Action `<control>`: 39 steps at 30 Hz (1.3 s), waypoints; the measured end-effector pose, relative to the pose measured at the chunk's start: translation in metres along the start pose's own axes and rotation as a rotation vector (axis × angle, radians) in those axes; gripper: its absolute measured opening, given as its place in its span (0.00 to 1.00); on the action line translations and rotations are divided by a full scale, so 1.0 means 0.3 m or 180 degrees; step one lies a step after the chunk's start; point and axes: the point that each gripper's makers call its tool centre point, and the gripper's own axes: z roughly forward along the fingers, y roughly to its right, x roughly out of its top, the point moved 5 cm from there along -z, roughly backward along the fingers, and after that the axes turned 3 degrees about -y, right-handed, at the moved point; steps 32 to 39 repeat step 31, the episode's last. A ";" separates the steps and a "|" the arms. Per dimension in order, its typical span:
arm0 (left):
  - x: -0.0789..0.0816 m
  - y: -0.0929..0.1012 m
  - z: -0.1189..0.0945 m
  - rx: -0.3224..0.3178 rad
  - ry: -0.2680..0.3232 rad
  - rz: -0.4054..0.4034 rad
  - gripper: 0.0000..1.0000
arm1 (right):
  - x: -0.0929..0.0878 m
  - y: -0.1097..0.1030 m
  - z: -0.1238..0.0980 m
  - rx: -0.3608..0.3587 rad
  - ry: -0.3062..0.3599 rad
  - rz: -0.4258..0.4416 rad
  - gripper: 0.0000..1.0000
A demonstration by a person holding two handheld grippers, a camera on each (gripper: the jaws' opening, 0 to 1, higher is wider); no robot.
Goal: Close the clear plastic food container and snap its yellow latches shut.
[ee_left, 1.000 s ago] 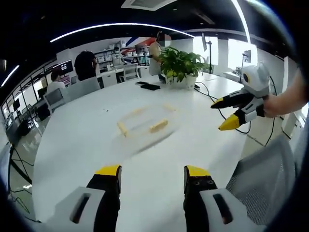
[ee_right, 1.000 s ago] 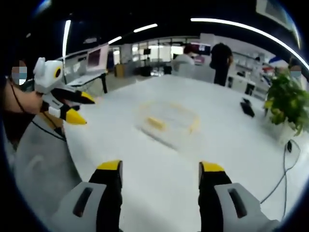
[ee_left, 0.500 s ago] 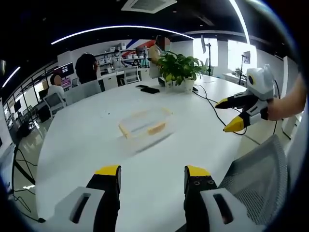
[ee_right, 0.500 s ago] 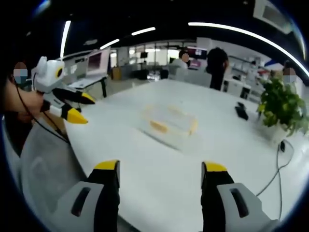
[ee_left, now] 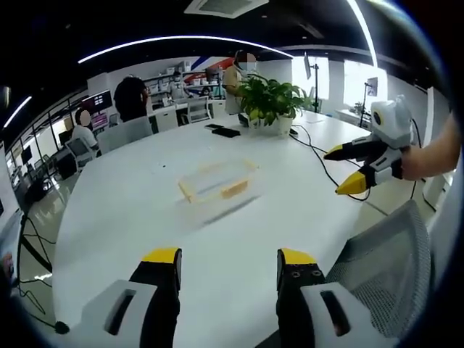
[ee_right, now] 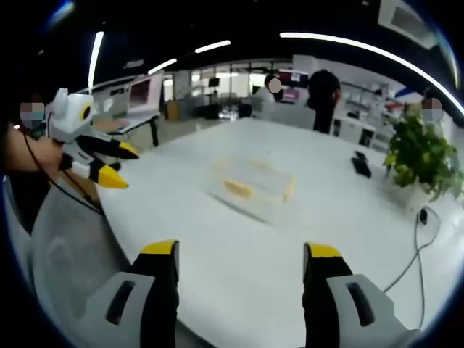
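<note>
Here, in the left gripper view, a white table [ee_left: 109, 217] fills an open office; the clear container [ee_left: 220, 187] lies mid-table, long axis slanting up-right, well beyond the left gripper [ee_left: 229, 262], jaws apart. The right gripper [ee_left: 346, 168] hovers, jaws parted.

In the right gripper view, the container [ee_right: 254, 185] runs down-right, near a potted plant [ee_right: 420, 165].

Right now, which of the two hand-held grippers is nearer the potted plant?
The right hand-held gripper: in the left gripper view it hovers on the potted plant's side of the food container, beside the black cable.
</note>
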 end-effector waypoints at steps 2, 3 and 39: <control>0.004 0.002 0.000 -0.0006 0.0003 0.0006 0.48 | -0.001 -0.002 0.005 0.0009 -0.0004 0.0010 0.67; 0.005 0.002 0.001 -0.0007 0.0006 0.0007 0.48 | -0.001 -0.003 0.007 0.0008 -0.0003 0.0005 0.67; -0.010 -0.004 0.015 0.0008 -0.0045 -0.0014 0.47 | -0.002 -0.014 0.030 0.0081 -0.0045 -0.0020 0.67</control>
